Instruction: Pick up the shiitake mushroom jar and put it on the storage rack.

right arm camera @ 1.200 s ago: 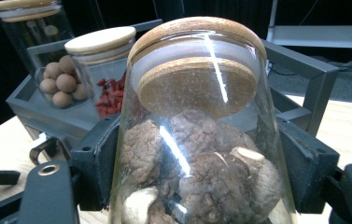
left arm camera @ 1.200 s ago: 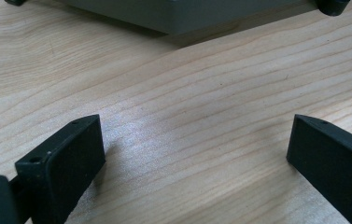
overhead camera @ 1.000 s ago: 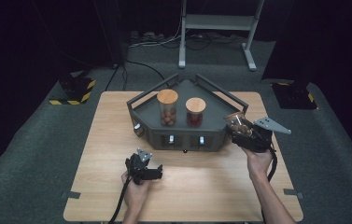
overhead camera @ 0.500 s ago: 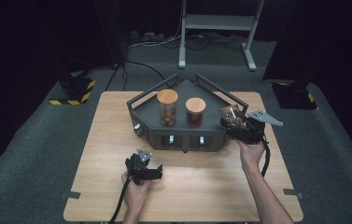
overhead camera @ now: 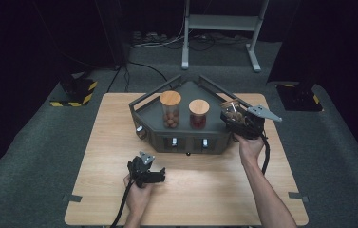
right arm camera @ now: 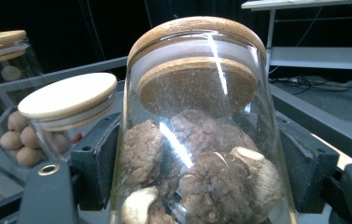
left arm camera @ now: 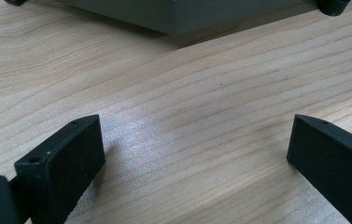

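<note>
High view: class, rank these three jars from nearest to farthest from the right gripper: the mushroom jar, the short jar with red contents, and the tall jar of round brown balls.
1. Mushroom jar: clamped in the right gripper at the tray's right edge.
2. Short jar: in the tray, just left of that gripper.
3. Tall jar: further left in the tray.

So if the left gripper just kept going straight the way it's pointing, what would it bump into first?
Probably the front wall of the dark grey tray. The open left gripper points across bare wooden table toward it, with nothing between, though depth is hard to judge.
</note>
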Available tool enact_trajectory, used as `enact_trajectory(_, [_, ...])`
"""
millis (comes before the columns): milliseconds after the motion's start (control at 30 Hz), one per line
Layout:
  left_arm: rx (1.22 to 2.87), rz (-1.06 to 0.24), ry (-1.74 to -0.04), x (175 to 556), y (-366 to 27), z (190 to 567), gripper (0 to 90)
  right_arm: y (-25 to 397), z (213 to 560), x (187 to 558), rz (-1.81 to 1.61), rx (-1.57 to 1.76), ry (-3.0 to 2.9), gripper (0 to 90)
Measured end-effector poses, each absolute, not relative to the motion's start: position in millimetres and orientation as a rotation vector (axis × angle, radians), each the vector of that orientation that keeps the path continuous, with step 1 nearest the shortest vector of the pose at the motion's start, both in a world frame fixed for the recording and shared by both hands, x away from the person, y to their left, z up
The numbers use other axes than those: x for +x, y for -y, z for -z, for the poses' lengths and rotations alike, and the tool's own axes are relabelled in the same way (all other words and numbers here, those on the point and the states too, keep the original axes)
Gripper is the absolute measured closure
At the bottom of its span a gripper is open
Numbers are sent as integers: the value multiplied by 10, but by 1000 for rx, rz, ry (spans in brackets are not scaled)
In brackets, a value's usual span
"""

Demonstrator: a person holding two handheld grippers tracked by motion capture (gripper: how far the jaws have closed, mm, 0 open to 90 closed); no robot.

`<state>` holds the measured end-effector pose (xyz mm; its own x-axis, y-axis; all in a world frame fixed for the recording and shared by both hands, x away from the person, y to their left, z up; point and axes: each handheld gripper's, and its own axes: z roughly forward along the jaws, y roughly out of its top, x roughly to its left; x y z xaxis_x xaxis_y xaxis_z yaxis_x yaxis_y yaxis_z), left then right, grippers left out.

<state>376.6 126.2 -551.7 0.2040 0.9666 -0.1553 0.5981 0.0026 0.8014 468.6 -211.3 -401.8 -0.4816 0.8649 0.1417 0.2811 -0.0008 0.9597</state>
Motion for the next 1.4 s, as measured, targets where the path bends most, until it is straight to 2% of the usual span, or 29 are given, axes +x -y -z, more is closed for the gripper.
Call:
enact_trajectory(67, [1687, -589, -1487, 3767, -1260, 5517, 37, 2098, 4029, 4715, -1513, 1181, -1775, 254])
enact_trajectory(100, [1532, -577, -1513, 3792, -1175, 5540, 37, 2091, 4037, 4731, -1516, 1181, -1774, 254])
enact_trajectory(933, [1531, -577, -1514, 3793, -1174, 5540, 36, 1958, 4142, 5007, -1513, 1163, -1769, 255])
enact_trajectory(1400, [1531, -577, -1514, 3793, -1174, 5540, 36, 1889, 4225, 5043, -1495, 1165, -1798, 255])
